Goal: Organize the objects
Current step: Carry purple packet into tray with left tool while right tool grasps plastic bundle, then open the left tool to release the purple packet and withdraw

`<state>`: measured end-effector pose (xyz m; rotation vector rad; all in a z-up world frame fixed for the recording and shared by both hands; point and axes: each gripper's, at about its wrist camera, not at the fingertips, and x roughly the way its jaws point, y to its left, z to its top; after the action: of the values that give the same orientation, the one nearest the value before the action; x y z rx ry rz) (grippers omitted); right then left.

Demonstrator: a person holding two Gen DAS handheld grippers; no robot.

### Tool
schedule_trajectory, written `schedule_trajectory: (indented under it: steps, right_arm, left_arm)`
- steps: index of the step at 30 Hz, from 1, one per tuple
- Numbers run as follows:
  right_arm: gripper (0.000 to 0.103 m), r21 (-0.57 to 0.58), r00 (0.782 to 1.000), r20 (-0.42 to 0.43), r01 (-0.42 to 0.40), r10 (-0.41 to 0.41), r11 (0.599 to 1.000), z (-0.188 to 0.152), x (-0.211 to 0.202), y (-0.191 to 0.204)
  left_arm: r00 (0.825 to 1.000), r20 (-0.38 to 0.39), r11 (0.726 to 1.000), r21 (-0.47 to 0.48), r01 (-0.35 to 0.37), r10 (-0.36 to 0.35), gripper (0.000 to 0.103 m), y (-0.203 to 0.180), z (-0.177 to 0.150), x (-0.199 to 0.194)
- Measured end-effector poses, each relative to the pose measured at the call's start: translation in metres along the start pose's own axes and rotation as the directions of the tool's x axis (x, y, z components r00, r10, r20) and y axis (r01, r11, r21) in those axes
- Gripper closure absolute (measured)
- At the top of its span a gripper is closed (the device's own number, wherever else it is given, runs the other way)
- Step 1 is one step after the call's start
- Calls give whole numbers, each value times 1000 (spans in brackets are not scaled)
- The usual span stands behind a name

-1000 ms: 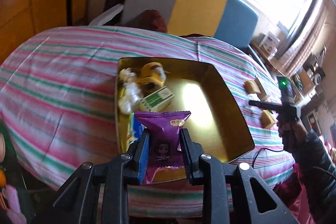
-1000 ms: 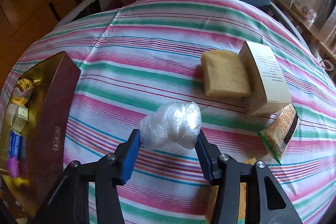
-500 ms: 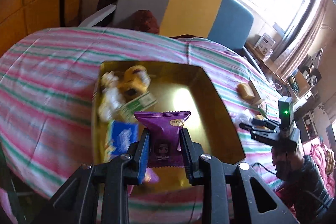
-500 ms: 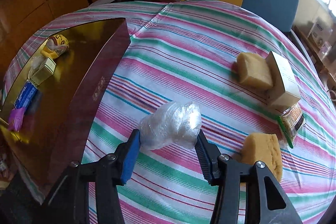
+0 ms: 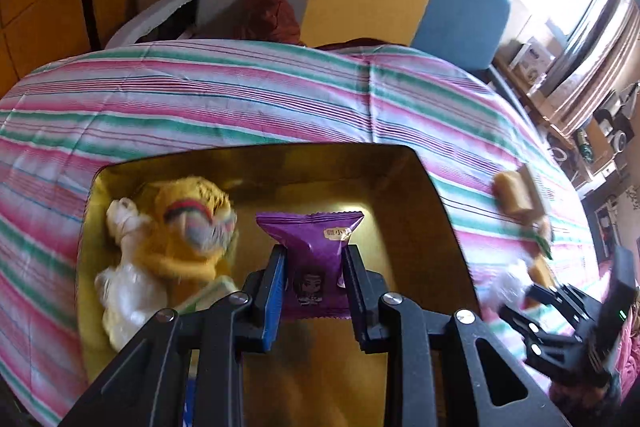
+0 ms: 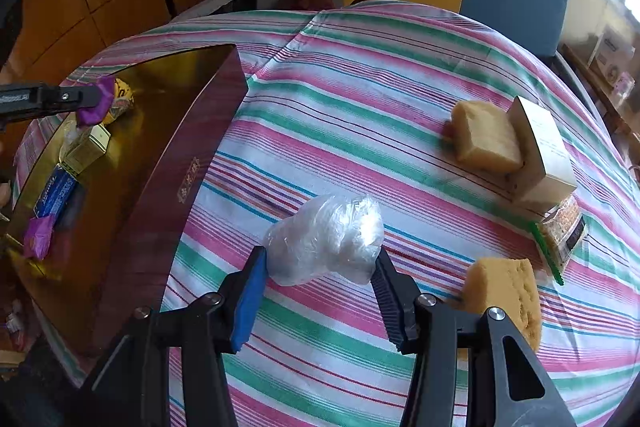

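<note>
Left gripper (image 5: 314, 261): our fingers are clamped tight on the purple snack packet (image 5: 316, 255), and we hang over the open gold box (image 5: 436, 227).
Purple snack packet: it stands upright between the pads, crimped top edge up, a small cartoon figure printed low on its front.
Gold box: it sits on the striped counter (image 6: 360, 115), its dark red outer wall (image 6: 176, 187) facing the right camera.
Inside the box: we see a yellow plush toy (image 5: 188, 227) at the far left, a white crumpled bag (image 5: 128, 291) beside it, a small green and white carton (image 6: 86, 147), a blue packet (image 6: 54, 191) and a second purple packet (image 6: 38, 237) toward the near end.
Right gripper (image 6: 320, 267): our fingers are partly open and pinch a clear plastic wad (image 6: 326, 237), which we hold above the striped counter, to the right of the box.
Counter, right side: a yellow sponge (image 6: 484, 137) lies against a tilted cream carton (image 6: 540, 155), and a cracker packet (image 6: 560, 231) sits just in front of that carton.
Near right: a second yellow sponge (image 6: 508, 295) rests just beside our right finger.
Cross view: from the right camera we spot the left gripper at the far left, over the box, purple wrapper at its tip.
</note>
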<state>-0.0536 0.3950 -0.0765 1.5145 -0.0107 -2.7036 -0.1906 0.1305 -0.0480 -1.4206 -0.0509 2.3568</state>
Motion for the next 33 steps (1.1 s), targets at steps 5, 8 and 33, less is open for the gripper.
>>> schedule_trajectory:
  steps: [5,8,33]
  right_arm:
    - [51,-12,1000,2,-12,12,1000,1,0,5]
    - [51,-16,1000,6,-17,17,1000,1,-1,7]
    - [51,6,1000,-10,9,-9,1000,0,10,4]
  left_arm:
    - [998,-33,999,7,-44,44,75,3,15,28]
    - [997,-47,998,-4,-61,60,75,8,21,40]
    - [985,113,986,87,-140,130,71,-1,-39,-58]
